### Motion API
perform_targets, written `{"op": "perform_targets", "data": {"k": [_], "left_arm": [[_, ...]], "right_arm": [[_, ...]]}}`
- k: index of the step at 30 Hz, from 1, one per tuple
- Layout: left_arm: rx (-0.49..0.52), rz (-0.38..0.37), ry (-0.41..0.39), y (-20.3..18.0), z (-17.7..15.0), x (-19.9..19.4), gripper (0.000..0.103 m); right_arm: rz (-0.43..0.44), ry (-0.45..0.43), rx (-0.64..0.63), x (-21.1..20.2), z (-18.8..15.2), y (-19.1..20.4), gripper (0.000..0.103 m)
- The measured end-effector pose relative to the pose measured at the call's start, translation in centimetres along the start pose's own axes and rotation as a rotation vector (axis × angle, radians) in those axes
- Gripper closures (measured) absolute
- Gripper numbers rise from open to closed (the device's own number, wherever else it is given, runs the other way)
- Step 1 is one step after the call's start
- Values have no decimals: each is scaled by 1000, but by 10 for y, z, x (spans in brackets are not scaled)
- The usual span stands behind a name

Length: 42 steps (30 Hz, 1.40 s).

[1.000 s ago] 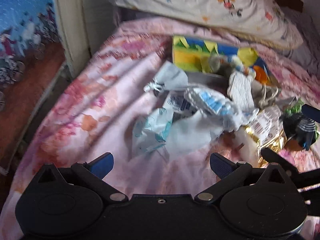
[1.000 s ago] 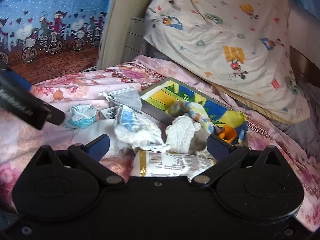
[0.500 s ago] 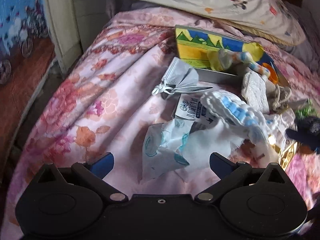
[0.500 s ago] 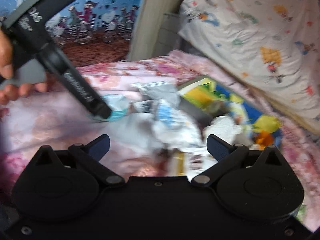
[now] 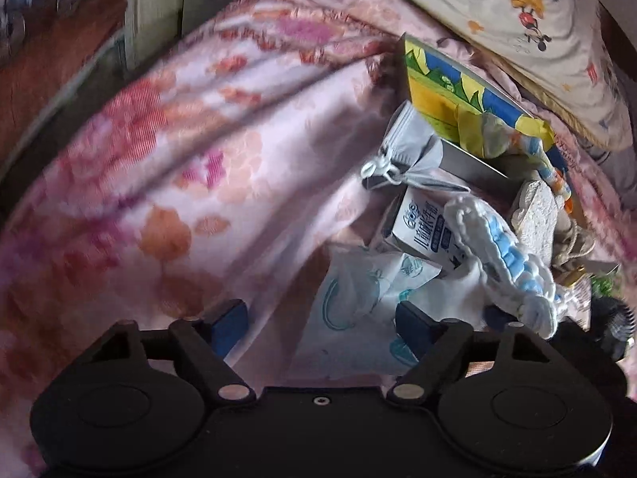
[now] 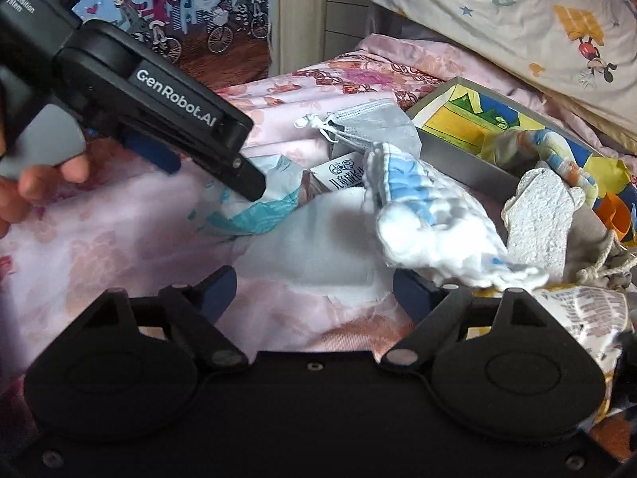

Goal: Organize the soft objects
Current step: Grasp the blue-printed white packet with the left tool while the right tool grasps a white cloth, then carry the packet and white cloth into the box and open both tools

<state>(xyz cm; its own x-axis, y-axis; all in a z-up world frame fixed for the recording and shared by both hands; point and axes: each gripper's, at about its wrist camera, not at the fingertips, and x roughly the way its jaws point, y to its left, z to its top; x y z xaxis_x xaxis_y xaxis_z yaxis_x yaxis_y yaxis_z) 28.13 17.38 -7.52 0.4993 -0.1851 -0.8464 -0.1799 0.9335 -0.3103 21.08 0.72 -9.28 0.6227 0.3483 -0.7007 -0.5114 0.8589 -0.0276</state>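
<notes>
Pink floral bedspread point(image 5: 207, 167) covers the bed and carries a pile of soft items beside a shallow printed box point(image 6: 469, 127). Legible text: "GenRobot.AI" and "DAS Data Acquisition System" on the left claw point(image 6: 223, 167), visible only in the right wrist view; the small carton point(image 5: 422, 227) bears printed characters too small to read. The same view shows a hand point(image 6: 36, 187) and a cyclist-print curtain point(image 6: 191, 8). The left claw's jaws are closing, grasping nothing; a white-and-teal packet point(image 5: 354, 318) lies between them. The right claw point(image 6: 314, 290) is also closing, over white cloth point(image 6: 318, 255), pads clear. Compared with half a second earlier, both claws sit lower and closer to the pile. A grey face mask point(image 6: 366, 127) and a white-blue knitted piece point(image 6: 414, 215) lie within the pile.
</notes>
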Motion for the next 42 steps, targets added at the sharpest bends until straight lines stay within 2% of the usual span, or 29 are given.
{"op": "perform_targets", "data": {"k": [3, 5, 8, 9, 11, 15, 19, 21, 25, 29, 36, 42], "left_arm": [[-12, -17, 8, 2, -1, 5, 25], [-5, -31, 8, 1, -1, 6, 28], [-9, -63, 23, 0, -1, 9, 40], [-10, -78, 30, 0, -2, 9, 46], [-3, -88, 42, -3, -3, 11, 47], [27, -80, 38, -7, -4, 12, 50], [44, -68, 32, -8, -5, 10, 63], [51, -67, 29, -9, -4, 8, 68], [59, -55, 4, -10, -5, -3, 71], [23, -87, -38, -7, -3, -19, 71], [26, -123, -217, -11, 0, -56, 71], [19, -134, -322, -15, 1, -73, 71]], "right_arm": [[-16, -8, 5, 12, 2, 5, 35], [-23, -8, 0, 18, 2, 7, 37], [-24, 3, -19, 26, -2, 10, 48], [-25, 3, -19, 26, -3, 11, 50], [-27, -3, -18, 29, -5, 11, 53], [-31, -13, -8, 28, -5, 9, 71], [-48, -37, 7, 21, -5, 3, 86], [-52, -50, 3, 18, -5, 2, 97], [-61, -73, -28, 11, -4, 7, 101], [-66, -103, -57, 2, -2, 10, 103], [-69, -201, -108, -26, 8, 17, 103], [-67, -303, -100, -56, 25, 12, 103]]}}
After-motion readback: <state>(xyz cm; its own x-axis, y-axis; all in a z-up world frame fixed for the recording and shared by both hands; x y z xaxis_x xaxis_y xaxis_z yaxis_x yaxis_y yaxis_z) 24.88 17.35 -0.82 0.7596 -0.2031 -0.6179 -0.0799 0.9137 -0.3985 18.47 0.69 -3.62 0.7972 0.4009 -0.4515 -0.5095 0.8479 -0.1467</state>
